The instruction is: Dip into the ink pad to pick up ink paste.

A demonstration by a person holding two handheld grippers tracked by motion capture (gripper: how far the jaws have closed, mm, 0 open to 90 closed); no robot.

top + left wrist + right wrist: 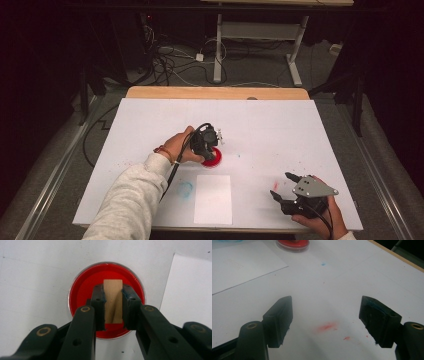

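Wooden and pale, the block (113,301) sat clamped between the left tongs (113,305), its long axis running away along the jaws and its far end pointing down into the red dish (82,285) directly below (whether the block's end touched the red surface could not be told). In the high view the left tongs (206,140) stood over that dish (213,158) near the middle of the counter (280,125), so this hand was plainly the nearer one. The white sheet (213,199) lay just toward the person from the dish, a short move back and down, probably where the block should go next. The right tongs (284,191) rested spread wide and empty, well apart near the counter's front right edge, with red smudges (327,327) between them. Bare counter lay all around the dish.
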